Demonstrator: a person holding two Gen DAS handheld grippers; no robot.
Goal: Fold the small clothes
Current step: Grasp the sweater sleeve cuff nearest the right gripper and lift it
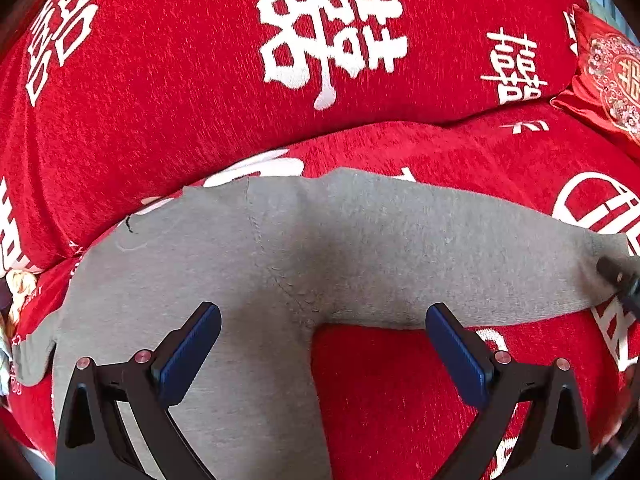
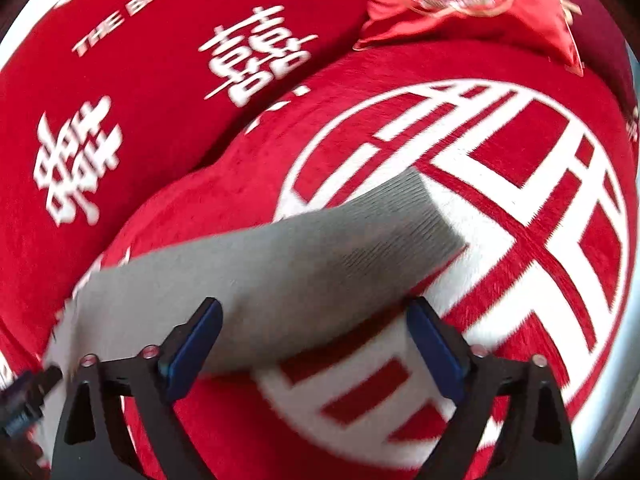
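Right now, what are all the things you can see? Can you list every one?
Trousers: one small pair, grey, lying spread on the sofa seat; one leg runs right to a ribbed cuff.
Sofa seat: one, red with white lettering and a big white round symbol, under the trousers.
Sofa back cushion: one, red with white characters, behind the trousers.
Small pillow: one, red with gold and pink embroidery, at the far right end of the sofa.
Left gripper: black with blue pads, fingers wide open above the trousers' crotch.
Right gripper: black with blue pads, fingers wide open over the leg near the cuff.
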